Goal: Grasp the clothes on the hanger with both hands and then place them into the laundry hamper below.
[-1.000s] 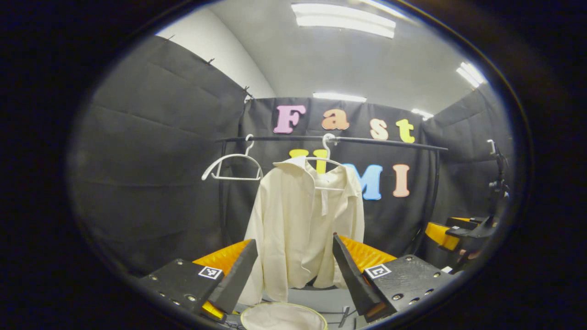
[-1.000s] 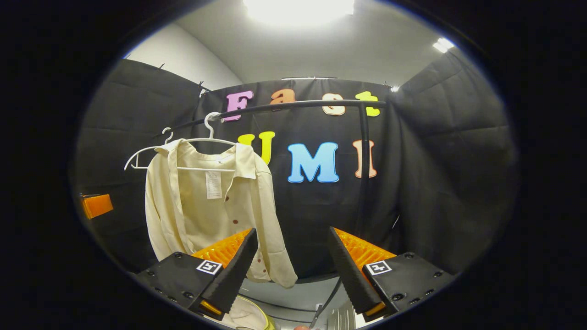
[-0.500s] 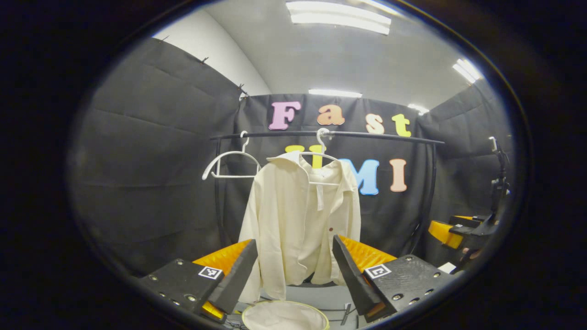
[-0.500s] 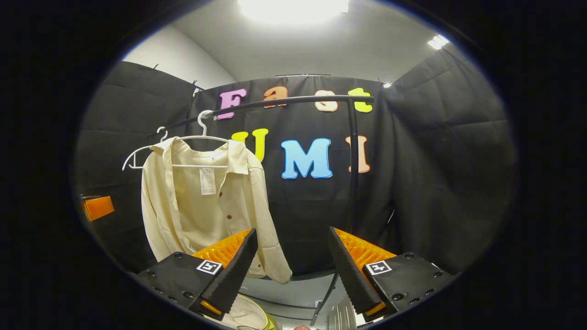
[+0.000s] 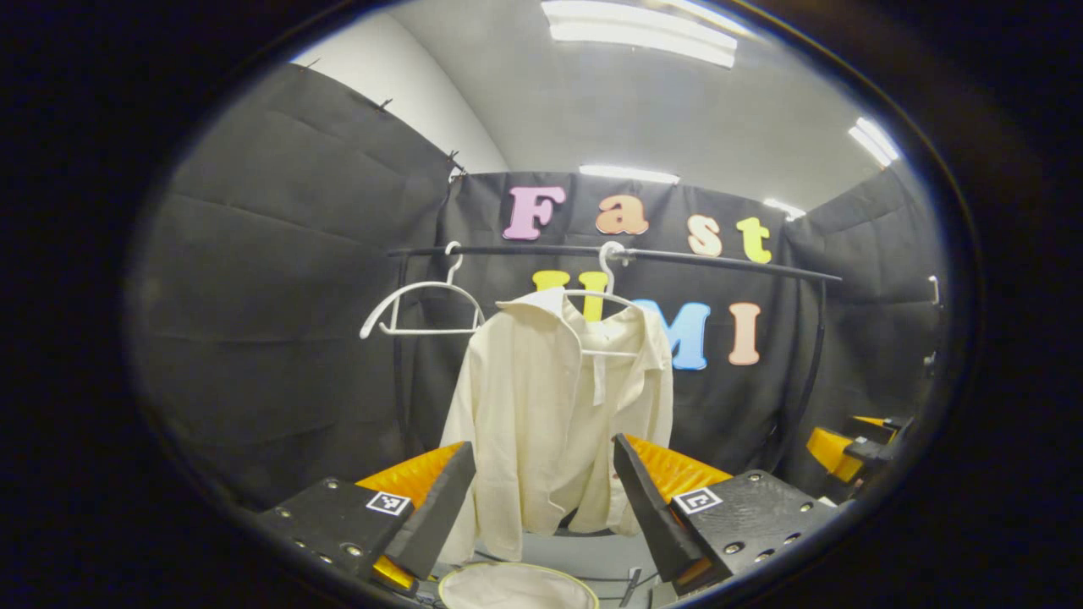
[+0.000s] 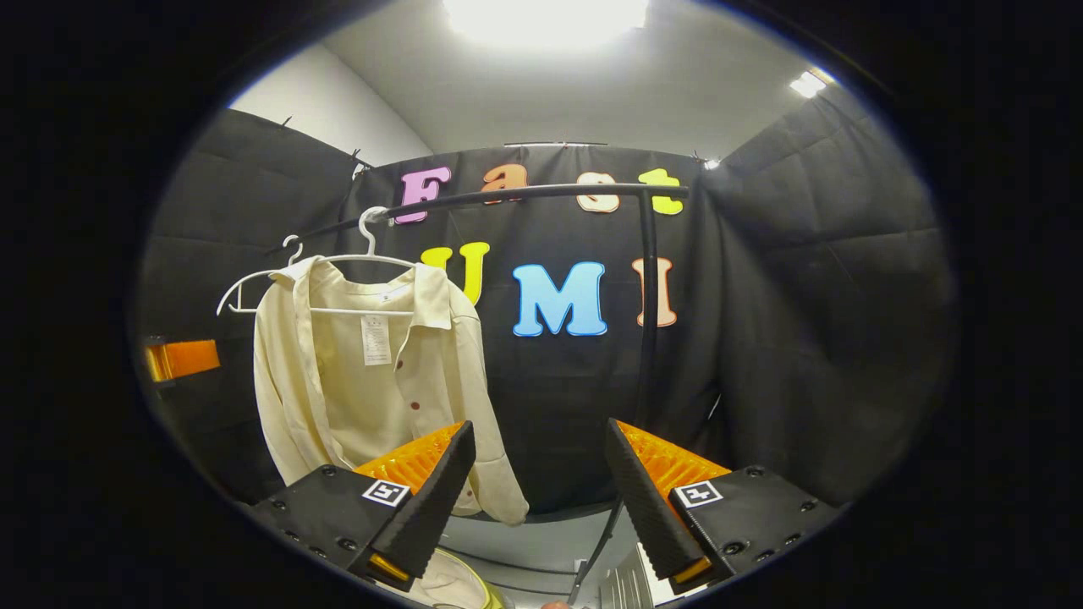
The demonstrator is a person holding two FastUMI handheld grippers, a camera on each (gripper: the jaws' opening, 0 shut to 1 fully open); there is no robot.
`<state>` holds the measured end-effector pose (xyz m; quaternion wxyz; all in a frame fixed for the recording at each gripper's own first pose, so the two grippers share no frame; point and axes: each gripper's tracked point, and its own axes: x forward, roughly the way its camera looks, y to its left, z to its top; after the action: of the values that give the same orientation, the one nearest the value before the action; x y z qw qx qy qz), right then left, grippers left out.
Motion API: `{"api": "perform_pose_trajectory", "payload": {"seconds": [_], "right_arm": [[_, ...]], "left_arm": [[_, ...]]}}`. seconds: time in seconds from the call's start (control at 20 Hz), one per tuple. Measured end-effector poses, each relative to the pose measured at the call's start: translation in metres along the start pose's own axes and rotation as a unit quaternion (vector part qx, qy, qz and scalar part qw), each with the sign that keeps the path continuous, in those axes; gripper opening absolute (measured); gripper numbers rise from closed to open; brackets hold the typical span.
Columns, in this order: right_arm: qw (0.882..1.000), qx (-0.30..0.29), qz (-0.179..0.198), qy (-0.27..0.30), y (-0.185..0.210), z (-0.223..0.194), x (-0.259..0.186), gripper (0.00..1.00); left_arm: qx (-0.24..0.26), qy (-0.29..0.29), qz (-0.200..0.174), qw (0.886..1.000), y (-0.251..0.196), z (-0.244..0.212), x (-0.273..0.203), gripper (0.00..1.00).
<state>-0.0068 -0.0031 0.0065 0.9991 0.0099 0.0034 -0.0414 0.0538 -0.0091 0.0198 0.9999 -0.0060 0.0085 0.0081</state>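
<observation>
While both hand-held grippers, left and right, gape apart well short of it, cream button shirt hangs on white hanger; round mesh hamper's rim sits below.

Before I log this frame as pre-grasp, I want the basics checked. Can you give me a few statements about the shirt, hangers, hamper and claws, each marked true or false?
1. The cream shirt hangs on a white hanger hooked over the black rail. True.
2. The left claw is shut on the shirt's sleeve. False: its fingers stand apart, and the shirt hangs farther off.
3. A second white hanger hangs bare on the rail beside the shirt. True.
4. The shirt already lies in the laundry hamper. False: it is on the hanger, with the hamper's rim below it.
5. The right claw holds a hanger. False: it is open and holds nothing.
</observation>
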Motion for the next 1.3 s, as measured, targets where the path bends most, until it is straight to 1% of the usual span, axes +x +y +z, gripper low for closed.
{"api": "perform_pose_trajectory", "payload": {"seconds": [0.1, 0.15, 0.3, 0.4, 0.45, 0.5, 0.6, 0.8, 0.85, 0.9, 0.95, 1.05, 1.1, 1.3], "right_arm": [[1.0, 0.013, 0.013, 0.009, 0.007, -0.006, 0.003, 0.98], [1.0, 0.011, 0.021, 0.011, 0.016, -0.002, 0.014, 0.98], [0.999, 0.015, 0.039, 0.014, 0.023, -0.001, 0.038, 0.98], [0.999, 0.012, 0.047, 0.013, 0.021, -0.001, 0.05, 0.97], [0.999, 0.012, 0.048, 0.014, 0.018, -0.002, 0.058, 0.97], [0.999, 0.016, 0.05, 0.013, 0.015, -0.002, 0.065, 0.98], [0.998, 0.031, 0.051, 0.011, 0.011, -0.001, 0.082, 0.98], [0.997, 0.056, 0.053, 0.018, 0.004, -0.009, 0.112, 0.97], [0.996, 0.069, 0.06, 0.023, 0.007, -0.009, 0.117, 0.96], [0.994, 0.08, 0.067, 0.029, 0.011, -0.012, 0.123, 0.92], [0.993, 0.083, 0.071, 0.032, 0.012, -0.013, 0.13, 0.98], [0.993, 0.079, 0.074, 0.035, 0.01, -0.017, 0.141, 0.98], [0.993, 0.078, 0.076, 0.037, 0.012, -0.02, 0.146, 0.98], [0.992, 0.076, 0.09, 0.04, 0.013, -0.023, 0.164, 0.98]], "left_arm": [[-0.004, -0.007, 0.007, 1.0, 0.001, 0.011, 0.019, 0.96], [-0.003, -0.012, 0.009, 1.0, -0.001, 0.014, 0.029, 0.96], [0.0, -0.011, 0.016, 1.0, -0.008, 0.02, 0.062, 0.96], [-0.003, -0.005, 0.026, 1.0, -0.01, 0.022, 0.086, 0.96], [-0.009, -0.003, 0.04, 0.999, -0.007, 0.021, 0.096, 0.96], [-0.022, -0.007, 0.046, 0.999, -0.008, 0.025, 0.104, 0.96], [-0.033, -0.013, 0.043, 0.998, -0.013, 0.03, 0.119, 0.96], [-0.008, -0.003, 0.086, 0.996, 0.002, 0.026, 0.149, 0.96], [-0.003, -0.007, 0.097, 0.995, 0.006, 0.028, 0.154, 0.96], [-0.001, -0.011, 0.104, 0.995, 0.007, 0.029, 0.16, 0.96], [-0.002, -0.009, 0.105, 0.994, 0.006, 0.028, 0.168, 0.96], [0.002, 0.002, 0.107, 0.994, 0.002, 0.02, 0.184, 0.96], [0.007, 0.006, 0.117, 0.993, 0.005, 0.015, 0.191, 0.96], [0.018, -0.013, 0.18, 0.983, 0.025, 0.018, 0.206, 0.96]]}}
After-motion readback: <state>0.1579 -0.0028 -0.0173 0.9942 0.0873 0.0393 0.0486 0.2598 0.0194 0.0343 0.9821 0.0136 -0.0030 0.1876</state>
